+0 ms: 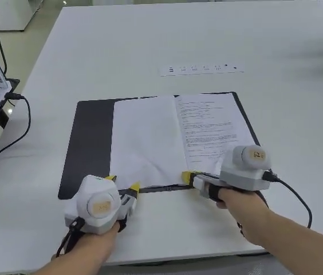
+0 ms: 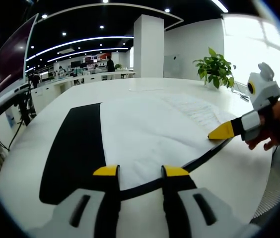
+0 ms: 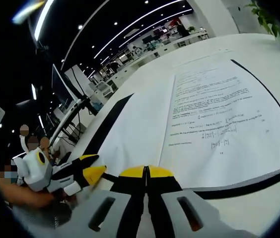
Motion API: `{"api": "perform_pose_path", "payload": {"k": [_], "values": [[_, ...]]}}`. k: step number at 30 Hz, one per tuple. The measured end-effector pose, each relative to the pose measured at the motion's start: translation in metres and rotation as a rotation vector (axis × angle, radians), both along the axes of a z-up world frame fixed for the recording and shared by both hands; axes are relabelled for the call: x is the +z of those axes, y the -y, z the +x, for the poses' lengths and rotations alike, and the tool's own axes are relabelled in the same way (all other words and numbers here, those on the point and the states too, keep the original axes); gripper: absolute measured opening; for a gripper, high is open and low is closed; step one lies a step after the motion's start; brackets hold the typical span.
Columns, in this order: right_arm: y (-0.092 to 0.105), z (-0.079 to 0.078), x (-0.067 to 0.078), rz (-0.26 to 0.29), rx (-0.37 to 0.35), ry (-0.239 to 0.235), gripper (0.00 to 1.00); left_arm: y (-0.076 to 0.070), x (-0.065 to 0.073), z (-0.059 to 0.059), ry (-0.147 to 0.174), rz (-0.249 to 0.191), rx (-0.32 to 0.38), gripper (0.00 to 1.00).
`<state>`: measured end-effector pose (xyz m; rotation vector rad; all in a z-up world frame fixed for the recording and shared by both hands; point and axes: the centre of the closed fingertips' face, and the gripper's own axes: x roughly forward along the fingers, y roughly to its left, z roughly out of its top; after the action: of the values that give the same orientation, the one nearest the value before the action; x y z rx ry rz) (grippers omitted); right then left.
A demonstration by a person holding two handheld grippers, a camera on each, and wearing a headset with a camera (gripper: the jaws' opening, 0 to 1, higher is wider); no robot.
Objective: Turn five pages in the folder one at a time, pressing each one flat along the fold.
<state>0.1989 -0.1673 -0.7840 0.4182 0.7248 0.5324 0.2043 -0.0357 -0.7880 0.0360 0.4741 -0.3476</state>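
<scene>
While the fingers (image 3: 130,172) of the right gripper (image 1: 188,178) are pressed together with nothing visible between them, their yellow tips sit at the near end of the fold (image 1: 180,134), right at the folder's near edge. The left gripper (image 1: 122,183) holds its fingers (image 2: 105,171) spread apart and empty, tips at the near edge of the blank page (image 1: 144,143), to the left of the fold. The folder (image 1: 87,143) lies open on the white tabletop (image 1: 150,46) ahead of both grippers. Its fold runs from near to far, straight away from the right fingers. A press along the fold would likely travel from these tips toward the far edge, so the right gripper is the better placed. The printed page (image 1: 213,126) lies right of the fold, also nearer the right gripper.
</scene>
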Motion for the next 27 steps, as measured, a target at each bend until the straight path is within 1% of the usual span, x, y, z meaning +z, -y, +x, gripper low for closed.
{"api": "perform_pose_path", "payload": {"k": [5, 8, 9, 10, 12, 13, 14, 18, 22, 24, 26, 27], "values": [[0.000, -0.009, 0.000, 0.011, -0.007, -0.015, 0.00, 0.000, 0.000, 0.000, 0.003, 0.000, 0.000, 0.32], [0.001, -0.017, 0.000, 0.023, -0.011, -0.033, 0.00, 0.000, 0.000, 0.000, 0.002, -0.001, 0.001, 0.32], [0.000, -0.023, -0.001, 0.022, -0.001, -0.055, 0.00, 0.000, 0.000, 0.000, 0.002, -0.001, 0.002, 0.32], [0.000, -0.029, -0.004, 0.009, 0.012, -0.073, 0.00, 0.000, 0.000, 0.000, 0.002, -0.002, 0.002, 0.32], [0.000, -0.037, -0.005, 0.008, 0.017, -0.077, 0.00, 0.000, 0.000, 0.000, 0.001, -0.002, 0.002, 0.32], [0.001, -0.042, -0.002, 0.029, 0.008, -0.088, 0.00, 0.000, 0.000, 0.000, 0.001, -0.002, 0.003, 0.32], [0.001, -0.044, 0.000, 0.043, 0.001, -0.087, 0.00, 0.000, 0.000, 0.000, 0.001, -0.002, 0.002, 0.32], [0.000, -0.052, 0.014, 0.076, -0.016, -0.087, 0.00, 0.000, 0.000, 0.000, 0.001, -0.003, 0.003, 0.32], [0.000, -0.057, 0.029, 0.077, -0.017, -0.072, 0.00, 0.000, 0.000, 0.001, -0.003, -0.002, 0.005, 0.32], [0.002, -0.060, 0.034, 0.069, -0.018, -0.063, 0.00, 0.000, 0.000, 0.001, -0.007, -0.003, 0.008, 0.32], [0.005, -0.064, 0.039, 0.067, -0.016, -0.063, 0.00, 0.000, 0.001, 0.002, -0.017, -0.001, 0.011, 0.32], [0.007, -0.068, 0.042, 0.064, -0.018, -0.064, 0.00, 0.000, 0.002, 0.002, -0.027, 0.004, 0.009, 0.32]]}}
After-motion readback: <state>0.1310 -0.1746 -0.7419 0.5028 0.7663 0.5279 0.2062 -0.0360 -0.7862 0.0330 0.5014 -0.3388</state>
